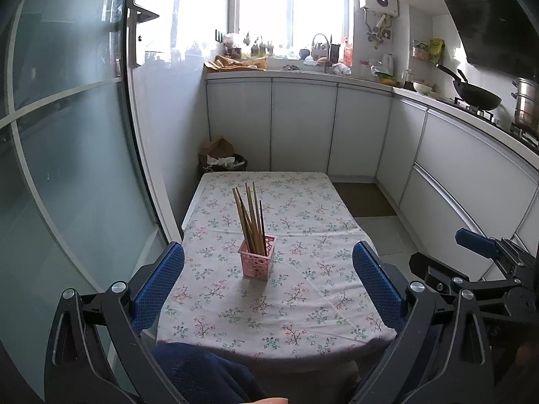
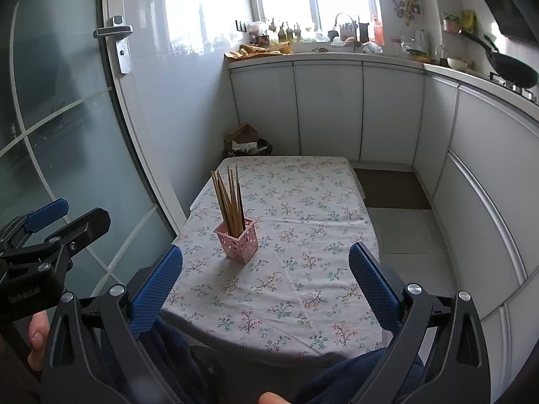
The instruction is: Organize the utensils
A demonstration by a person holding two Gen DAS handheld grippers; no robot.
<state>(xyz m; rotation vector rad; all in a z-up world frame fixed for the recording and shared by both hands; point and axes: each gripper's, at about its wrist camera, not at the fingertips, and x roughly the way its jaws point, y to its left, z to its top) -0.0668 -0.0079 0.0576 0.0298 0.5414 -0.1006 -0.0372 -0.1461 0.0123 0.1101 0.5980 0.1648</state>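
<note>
A small pink perforated basket [image 1: 257, 261] stands upright on the floral tablecloth [image 1: 303, 289]. Several wooden chopsticks [image 1: 251, 217] stand in it, leaning slightly left. My left gripper [image 1: 268, 266] is open and empty, held back over the table's near edge, with the basket between its blue pads [image 1: 158, 286] but farther off. In the right wrist view the basket [image 2: 237, 244] and chopsticks [image 2: 230, 200] sit left of centre. My right gripper [image 2: 266, 269] is open and empty, also near the table's front edge.
White kitchen cabinets [image 1: 303, 124] line the back and right. A wok [image 1: 476, 96] sits on the stove. A glass door [image 1: 67, 134] is at the left. A bin with paper [image 1: 224, 160] stands behind the table. The floor [image 2: 404, 235] lies right of the table.
</note>
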